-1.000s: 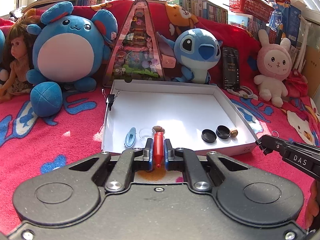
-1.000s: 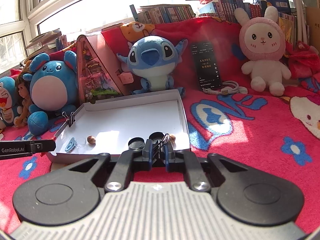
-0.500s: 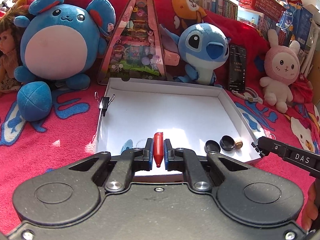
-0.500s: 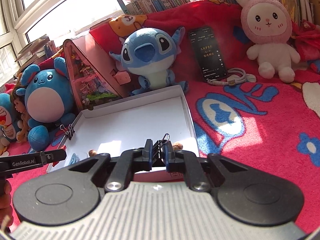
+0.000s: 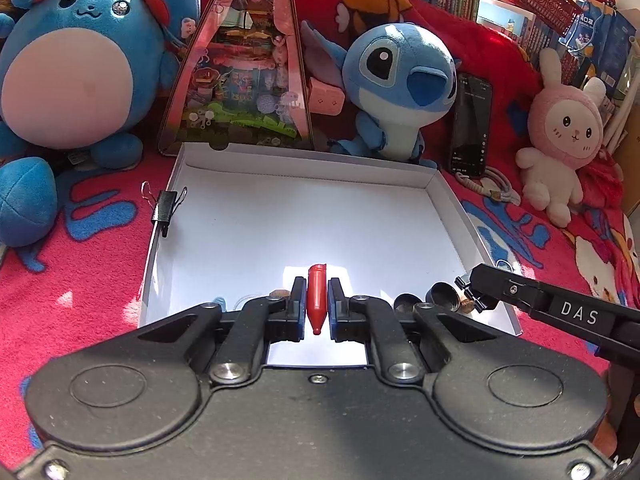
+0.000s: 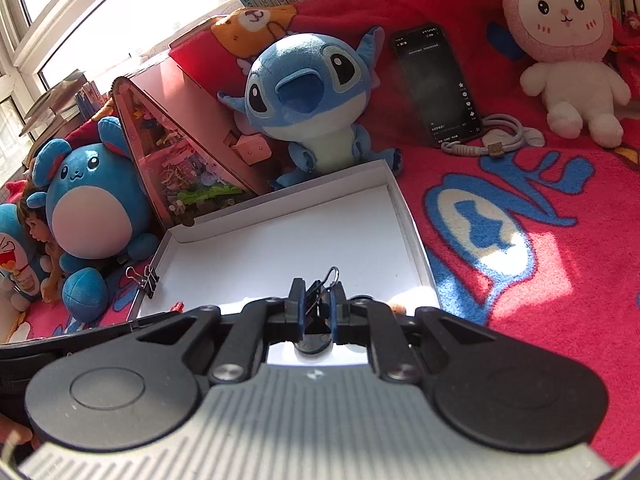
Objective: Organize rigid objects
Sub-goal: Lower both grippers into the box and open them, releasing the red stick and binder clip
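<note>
My left gripper [image 5: 317, 300] is shut on a red crayon [image 5: 317, 298] and holds it above the near part of a white shallow box [image 5: 312, 220]. My right gripper [image 6: 318, 300] is shut on a black binder clip [image 6: 320, 294] above the box's near right part [image 6: 412, 240]; its tip also shows in the left wrist view [image 5: 480, 286]. Two black round caps [image 5: 442, 294] and a small brown bead lie in the box's near right corner. Another black binder clip [image 5: 166, 208] is clamped on the box's left wall, and it also shows in the right wrist view [image 6: 146, 280].
The box lies on a red patterned blanket [image 6: 520, 220]. Behind it stand a round blue plush [image 5: 76, 60], a pink triangular display case [image 5: 244, 64], a Stitch plush [image 5: 400, 88], a black phone [image 5: 472, 128] with a coiled cable, and a pink rabbit plush [image 5: 560, 136].
Both grippers have moved forward over the box with their objects still held. The caps and bead now sit nearer the grippers' bases, partly hidden.
</note>
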Demonstrator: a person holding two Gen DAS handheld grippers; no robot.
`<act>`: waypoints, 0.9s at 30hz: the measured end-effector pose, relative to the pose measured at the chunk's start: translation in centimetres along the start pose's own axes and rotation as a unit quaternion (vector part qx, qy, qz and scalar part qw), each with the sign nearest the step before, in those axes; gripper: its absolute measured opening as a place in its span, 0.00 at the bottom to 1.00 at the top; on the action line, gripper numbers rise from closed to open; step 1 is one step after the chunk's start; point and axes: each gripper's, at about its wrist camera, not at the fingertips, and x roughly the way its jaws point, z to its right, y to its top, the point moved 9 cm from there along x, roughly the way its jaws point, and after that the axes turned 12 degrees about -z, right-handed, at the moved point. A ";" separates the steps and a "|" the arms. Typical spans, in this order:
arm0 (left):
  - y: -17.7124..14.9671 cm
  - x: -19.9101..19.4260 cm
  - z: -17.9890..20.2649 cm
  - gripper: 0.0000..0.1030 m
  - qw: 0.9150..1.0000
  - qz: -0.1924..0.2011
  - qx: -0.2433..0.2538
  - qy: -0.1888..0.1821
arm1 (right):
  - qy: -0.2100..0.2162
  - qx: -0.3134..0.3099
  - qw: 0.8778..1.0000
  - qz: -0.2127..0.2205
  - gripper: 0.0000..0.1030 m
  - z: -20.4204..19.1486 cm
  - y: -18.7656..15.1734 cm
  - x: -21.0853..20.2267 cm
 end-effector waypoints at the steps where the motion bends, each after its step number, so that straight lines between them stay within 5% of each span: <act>1: 0.0 0.3 0.3 0.10 1.000 -0.002 0.002 -0.001 | 0.001 0.000 1.000 -0.003 0.15 -0.2 0.0 0.3; 27: -0.6 4.6 1.3 0.10 0.999 -0.031 0.003 -0.023 | 0.038 0.025 0.998 -0.034 0.15 -1.9 -1.4 4.7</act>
